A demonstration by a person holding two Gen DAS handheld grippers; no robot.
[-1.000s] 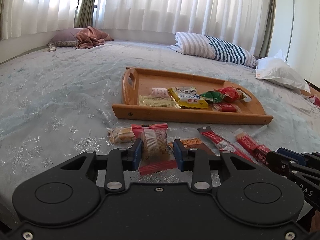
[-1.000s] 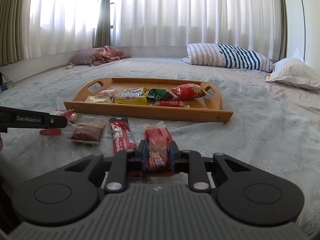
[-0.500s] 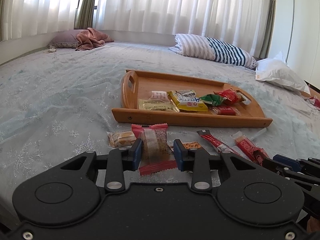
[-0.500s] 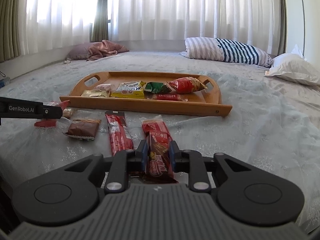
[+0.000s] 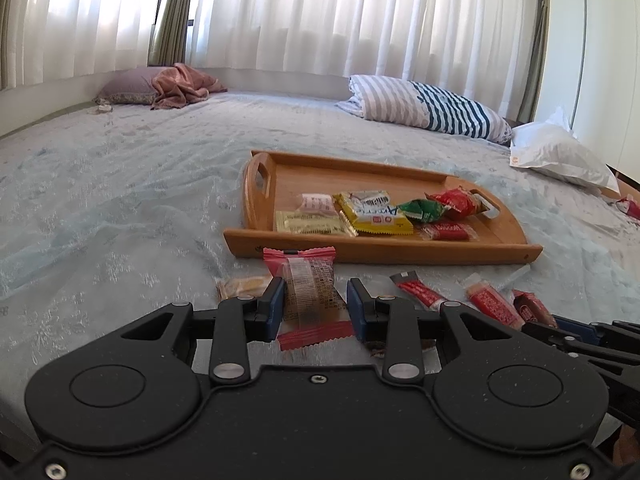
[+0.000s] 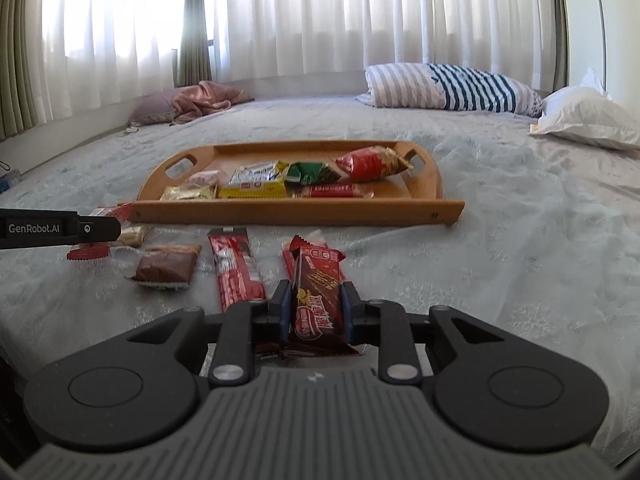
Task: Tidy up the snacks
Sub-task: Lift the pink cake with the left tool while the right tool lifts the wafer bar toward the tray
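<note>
Nearest: right gripper clamped across a dark red chocolate-bar packet, pads on both long edges, packet's far end tipped up off the bed. Left gripper closed partway on a pink-ended wafer packet; both blue pads sit at the wrapper's sides, so it looks held, also raised.

Step in hand, as I judge it: carry both packets to the wooden tray and set them down.

- Wrappers are slick and crushable. Keep the grip as is; squeezing harder would only buckle them.
- Clear the tray's near wall before lowering; a low approach would snag it.

Middle ground, loose on the bed: red stick packet, brown cake packet, small pale biscuit packet. Pass above them.

Far: tray's front half already holds a row of snacks; its back half is bare. Best to release there, one gripper at a time, laying packets flat.
</note>
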